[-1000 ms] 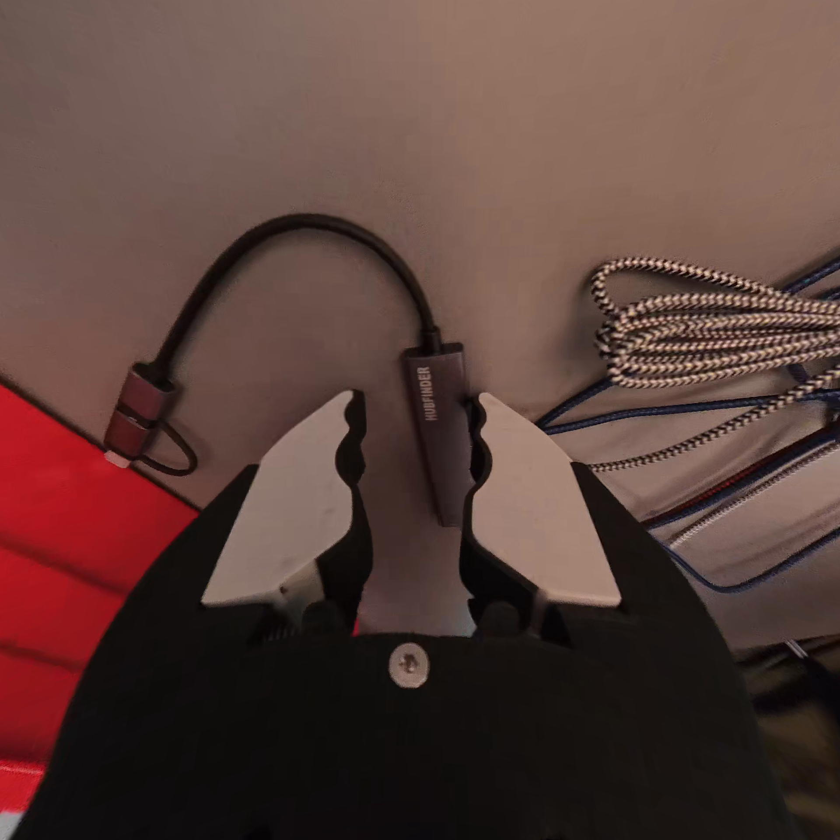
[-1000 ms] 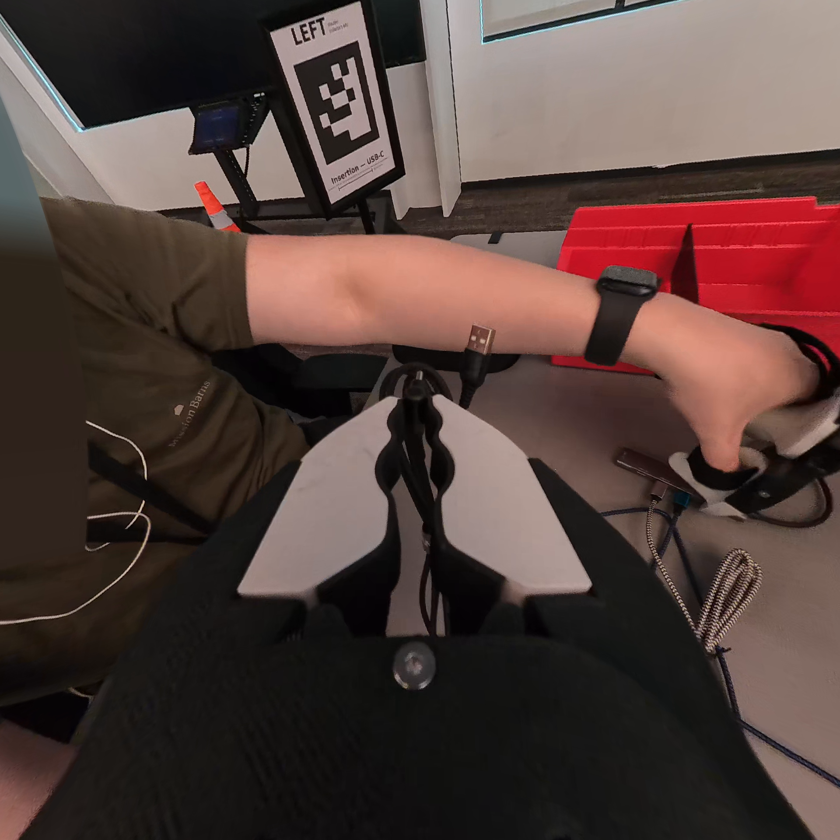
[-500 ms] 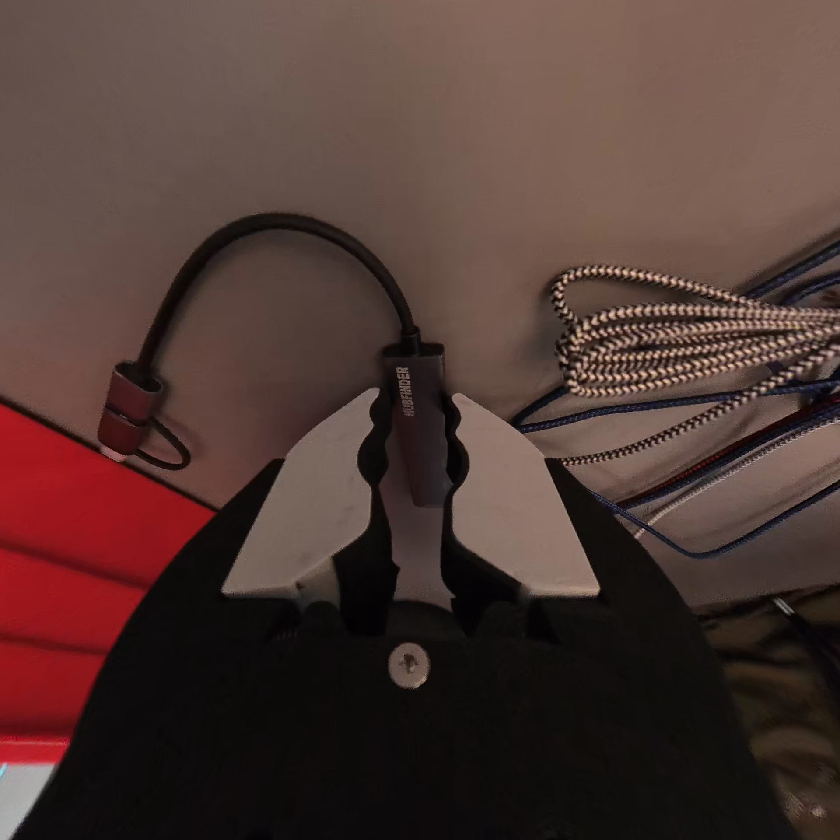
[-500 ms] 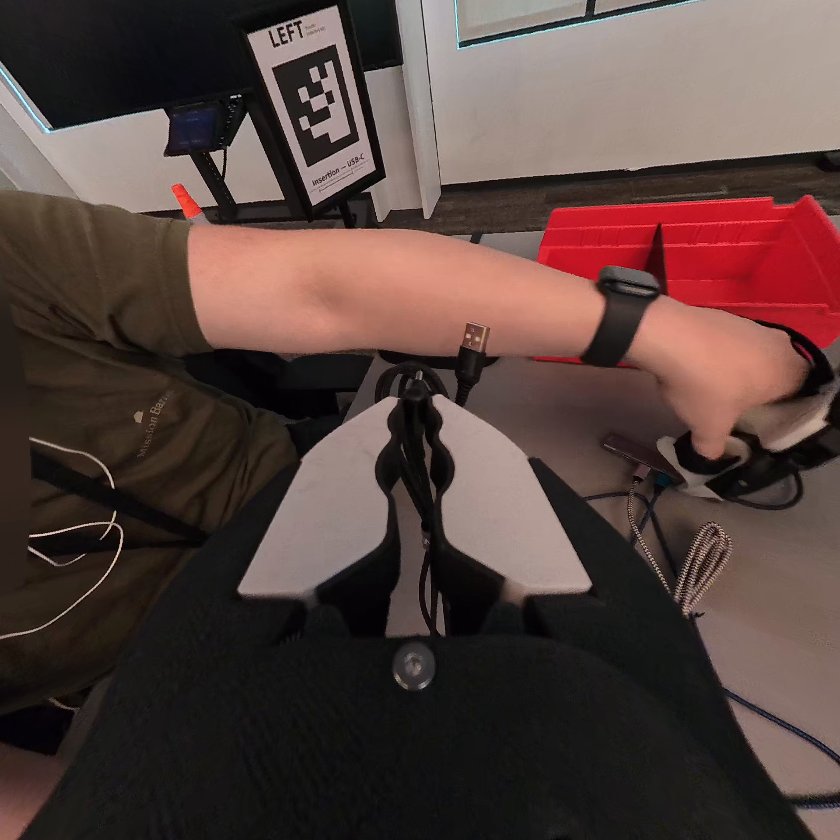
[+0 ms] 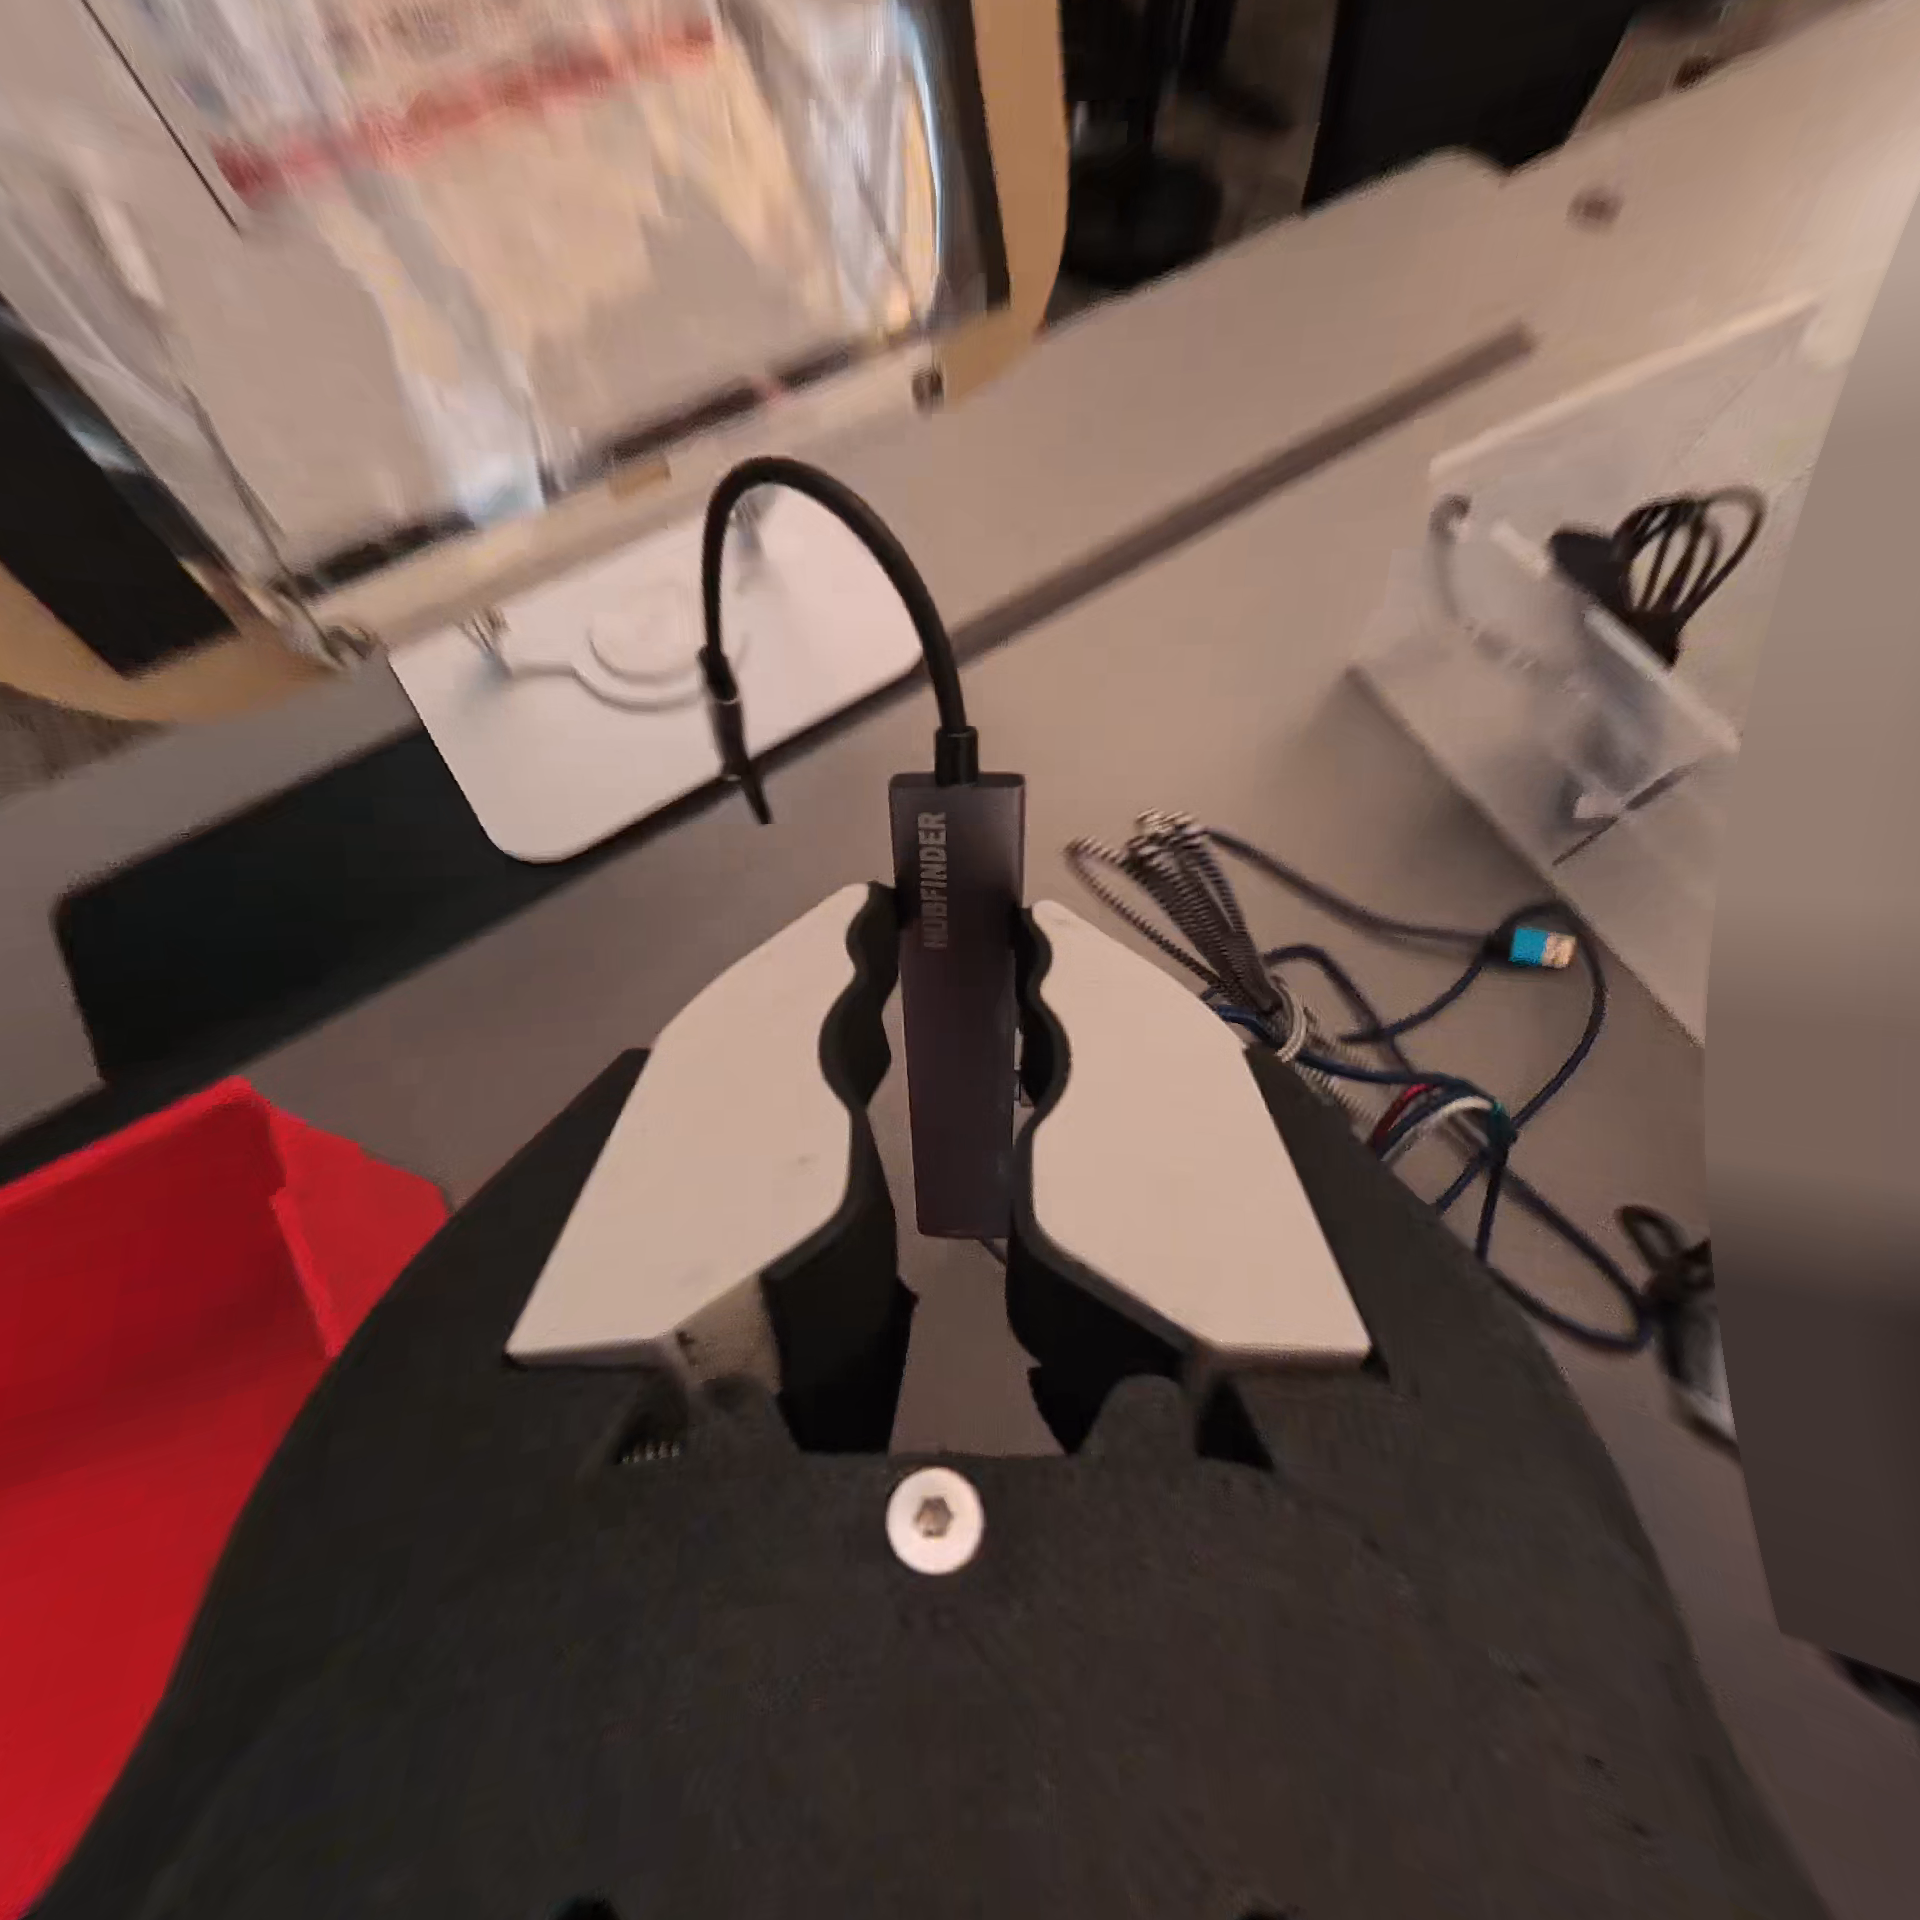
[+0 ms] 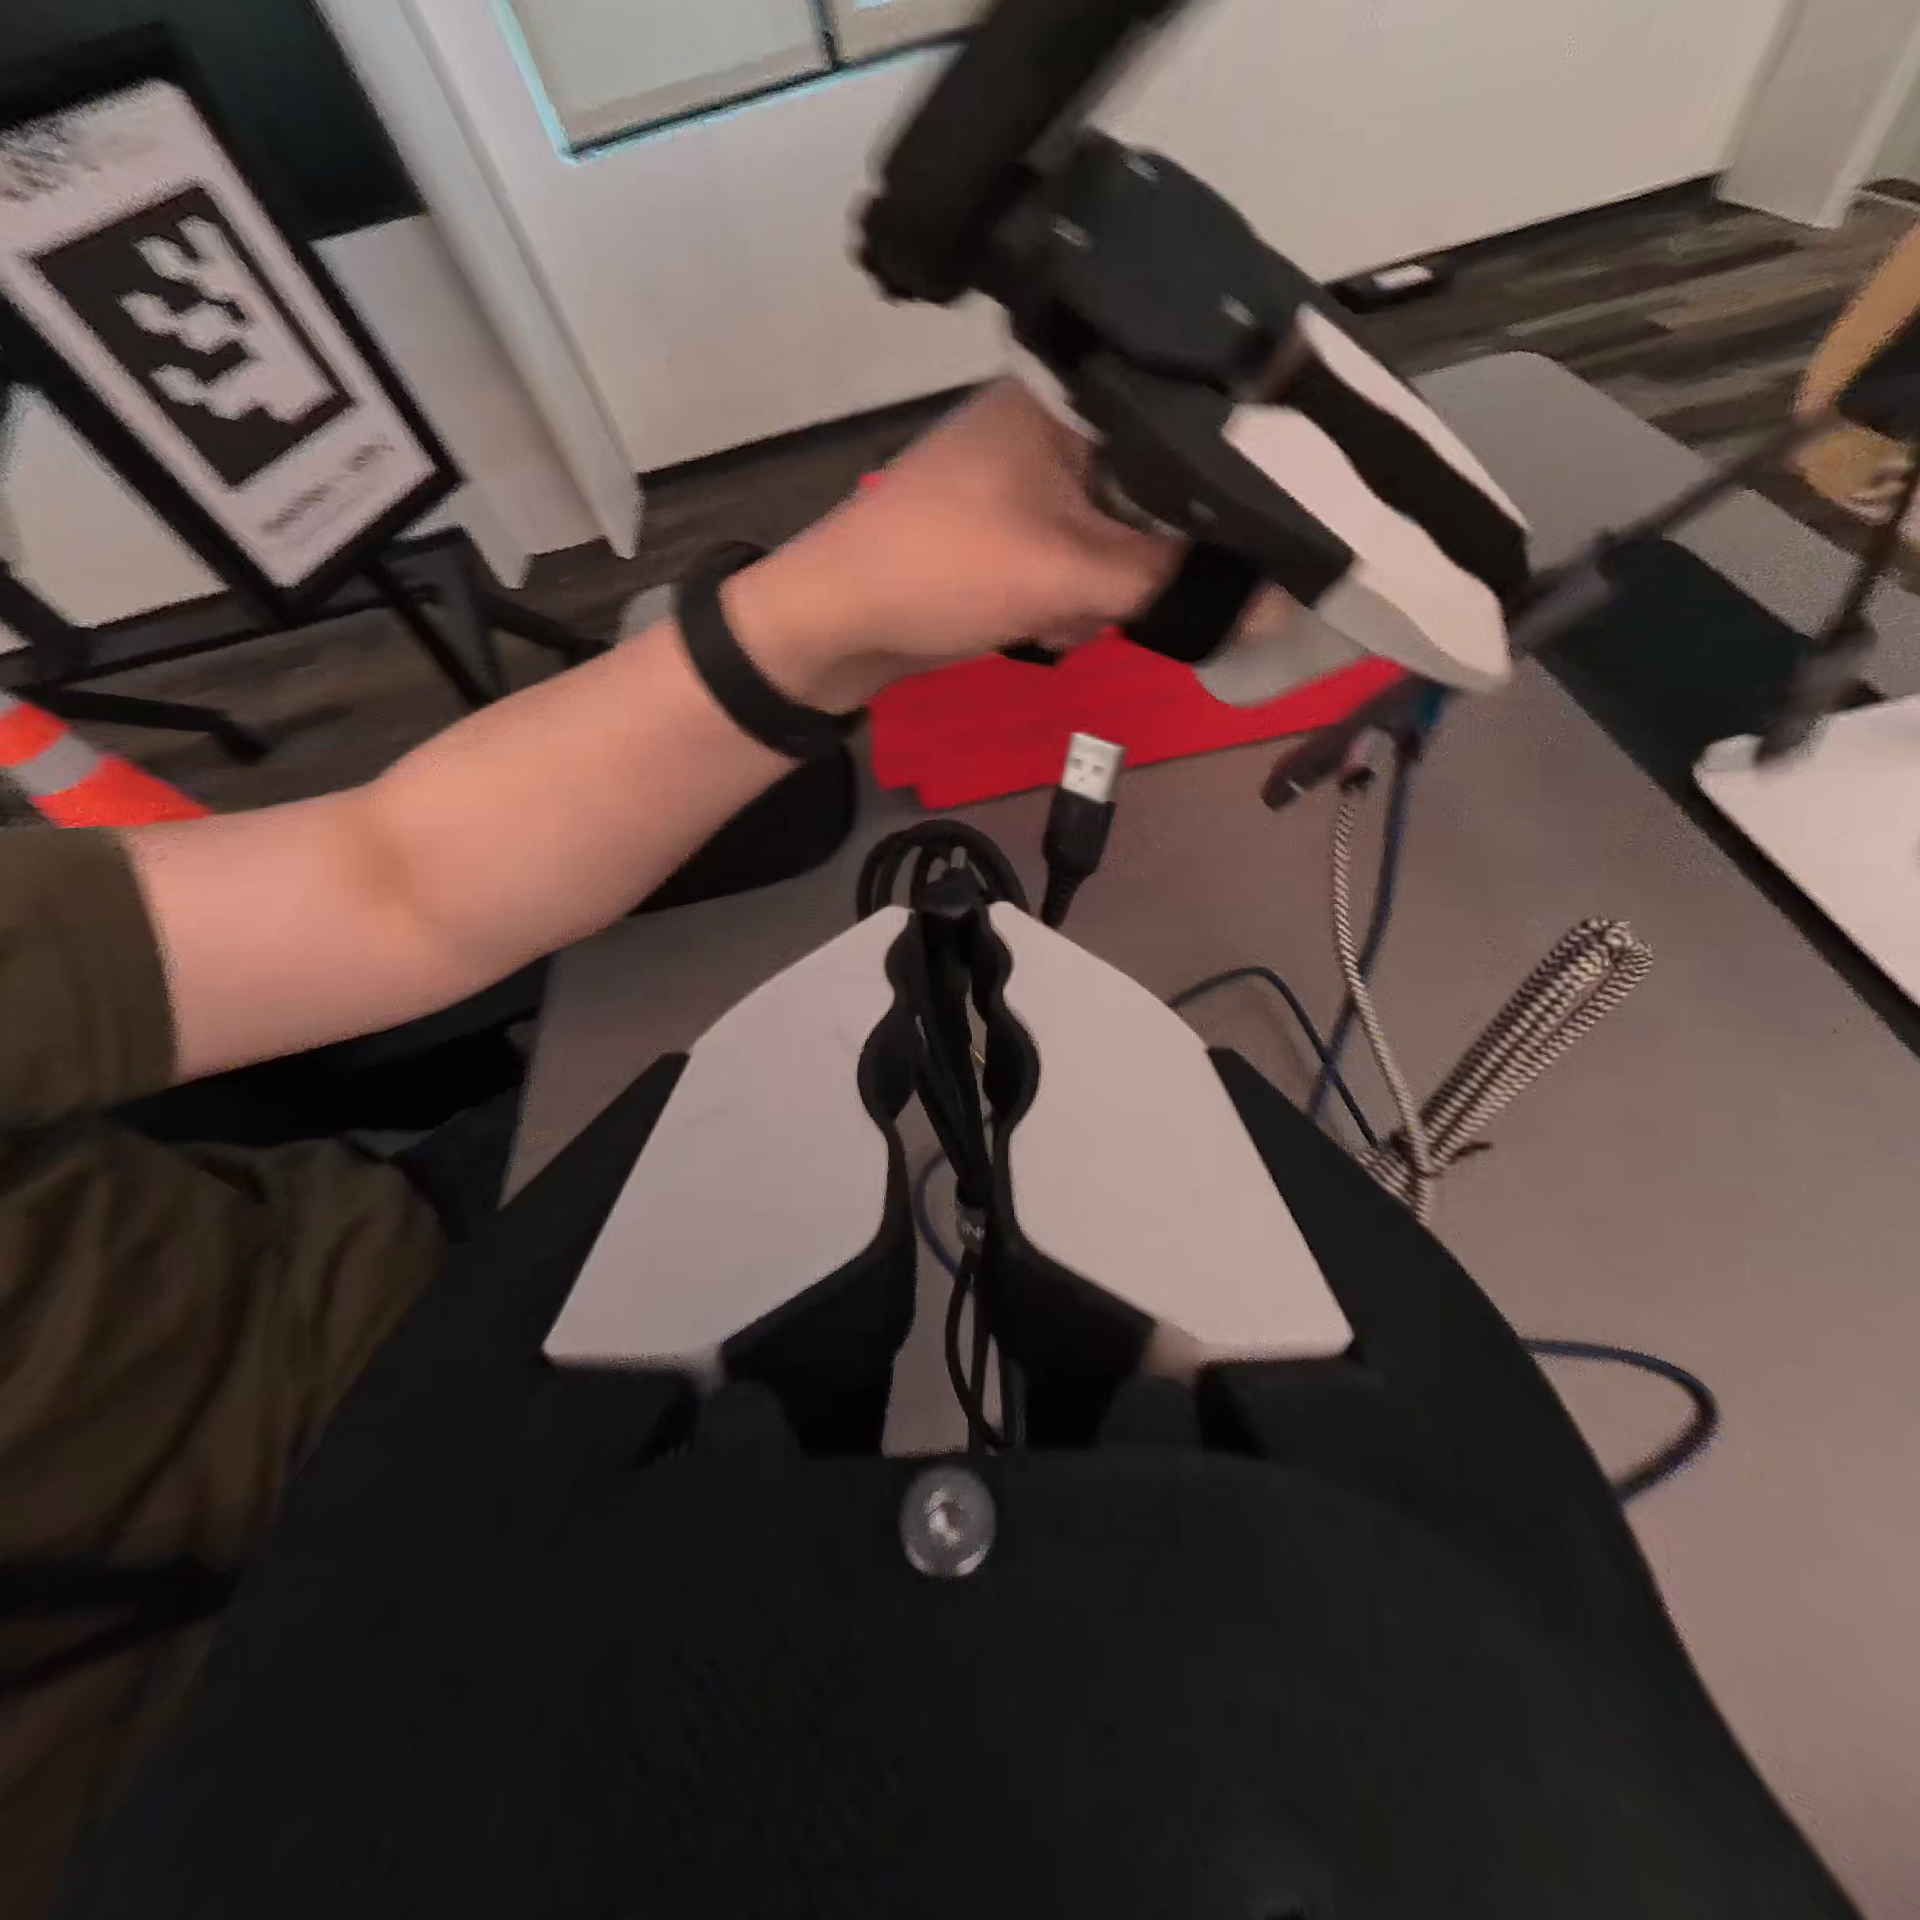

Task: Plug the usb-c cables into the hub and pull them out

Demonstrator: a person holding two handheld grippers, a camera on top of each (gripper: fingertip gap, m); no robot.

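Lifted off the grey table [image 5: 1195, 665] since half a second ago, the dark grey hub [image 5: 958, 997] now rides in the air between the fingers of my left gripper [image 5: 956, 914], where before it lay flat on the surface while I closed around it. My left jaws are clenched on the hub's long sides, its short black lead [image 5: 831, 561] arching up from the far end and dropping to a dangling plug [image 5: 727, 717]. Below and to the right, the black-and-white braided cable [image 5: 1205, 914] lies bundled on the table, with blue cables [image 5: 1455, 997] tangled beside it and a light blue plug [image 5: 1538, 948] at one end. A red bin [image 5: 156, 1299] sits at the lower left.

My right gripper [image 6: 951, 914] is pinched on a coiled black cable [image 6: 961, 1091] that runs down between the jaws; its USB-A plug [image 6: 1089, 774] sticks up just past the fingertips. Whether a usb-c end is in that bundle I cannot tell. In the right wrist view my left hand [image 6: 935, 551] holds the other gripper high above the table, blurred, and a black wristband [image 6: 738, 665] circles that wrist. A marker board [image 6: 208, 343] stands at the far left.
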